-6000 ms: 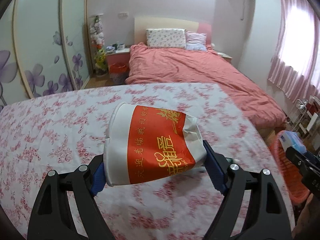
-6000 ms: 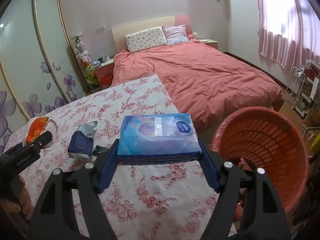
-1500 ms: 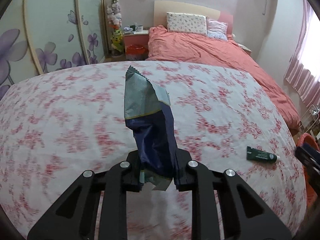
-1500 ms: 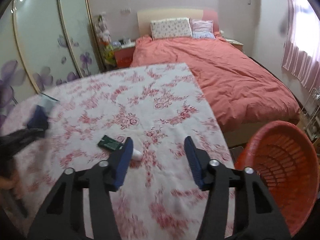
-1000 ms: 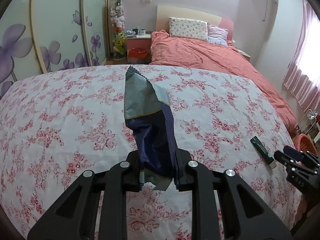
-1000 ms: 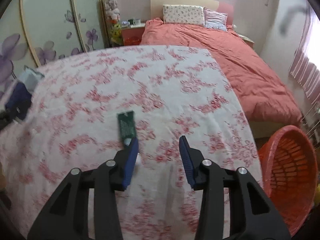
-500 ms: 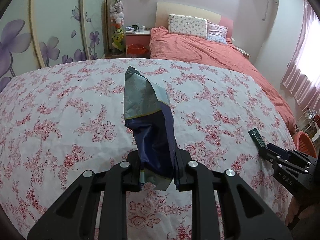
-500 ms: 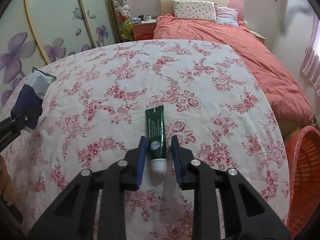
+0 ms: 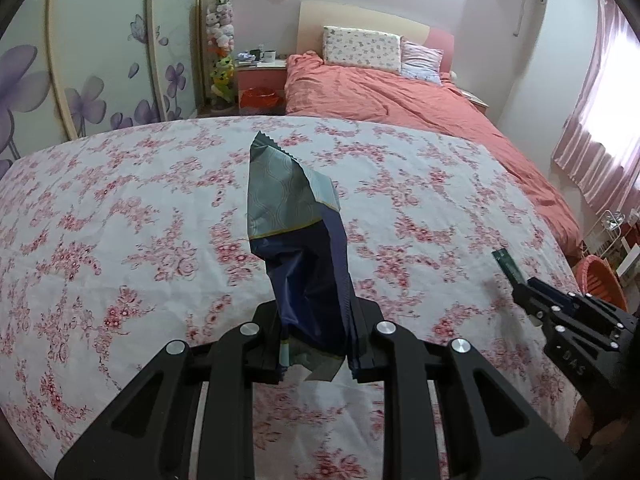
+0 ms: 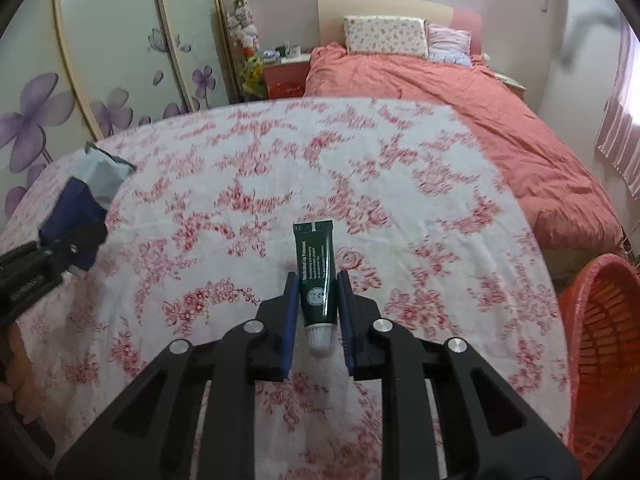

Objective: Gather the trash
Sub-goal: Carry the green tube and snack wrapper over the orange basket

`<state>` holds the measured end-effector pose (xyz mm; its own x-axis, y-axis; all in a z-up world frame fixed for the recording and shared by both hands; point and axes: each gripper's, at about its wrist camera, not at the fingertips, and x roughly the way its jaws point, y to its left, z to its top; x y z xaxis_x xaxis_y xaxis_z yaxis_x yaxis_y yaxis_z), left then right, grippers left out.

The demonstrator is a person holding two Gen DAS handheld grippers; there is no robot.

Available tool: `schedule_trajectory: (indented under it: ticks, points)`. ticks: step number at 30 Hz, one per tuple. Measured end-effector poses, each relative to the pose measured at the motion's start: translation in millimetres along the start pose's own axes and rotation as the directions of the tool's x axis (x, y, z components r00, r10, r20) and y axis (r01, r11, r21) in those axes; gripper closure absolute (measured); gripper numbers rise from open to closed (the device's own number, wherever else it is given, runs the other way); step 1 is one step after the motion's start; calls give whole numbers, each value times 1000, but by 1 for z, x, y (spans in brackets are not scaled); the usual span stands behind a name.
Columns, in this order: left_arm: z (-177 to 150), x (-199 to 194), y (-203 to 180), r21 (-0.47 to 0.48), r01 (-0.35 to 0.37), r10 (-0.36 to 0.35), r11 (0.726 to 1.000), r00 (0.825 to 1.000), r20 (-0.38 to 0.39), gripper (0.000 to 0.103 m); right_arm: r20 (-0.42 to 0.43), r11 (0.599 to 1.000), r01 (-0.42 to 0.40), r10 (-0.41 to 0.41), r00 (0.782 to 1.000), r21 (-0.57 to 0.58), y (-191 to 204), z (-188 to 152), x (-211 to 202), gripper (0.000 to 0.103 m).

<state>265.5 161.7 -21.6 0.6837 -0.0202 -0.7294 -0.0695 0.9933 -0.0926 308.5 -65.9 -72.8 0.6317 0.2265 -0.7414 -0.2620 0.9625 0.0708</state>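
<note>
Left wrist view: left gripper (image 9: 316,340) clamped on a crumpled dark blue and grey-green foil wrapper (image 9: 300,240), held upright above the pink floral tablecloth (image 9: 120,220). Right wrist view: right gripper (image 10: 318,312) pinching a small dark green tube with white cap (image 10: 316,280) between blue pads (image 10: 289,320), tube raised over the cloth. Orange plastic mesh basket (image 10: 600,352) low at the right, beside the table edge.

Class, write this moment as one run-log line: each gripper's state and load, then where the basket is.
left gripper: shut on blue wrapper | right gripper: shut on green tube, above floral cloth | orange basket: beside table, right
</note>
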Motion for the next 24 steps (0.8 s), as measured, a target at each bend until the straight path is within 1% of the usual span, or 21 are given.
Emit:
schedule_trajectory:
  ticks: [7,15,24]
  points:
    - [2,-16,-24,31,25,-26,999,999,23,81,89,1000,9,-11,996,23,-8,3,-44,83]
    - [3,-39,-58,84,63,-68,994,996,58,81,166,998,16,-26,986,65,-26,0,-86,83]
    - [2,-60,-101,145,134,-147,980,986,79,81,266,990,13,-51,963,140,-58,-9,-139,83]
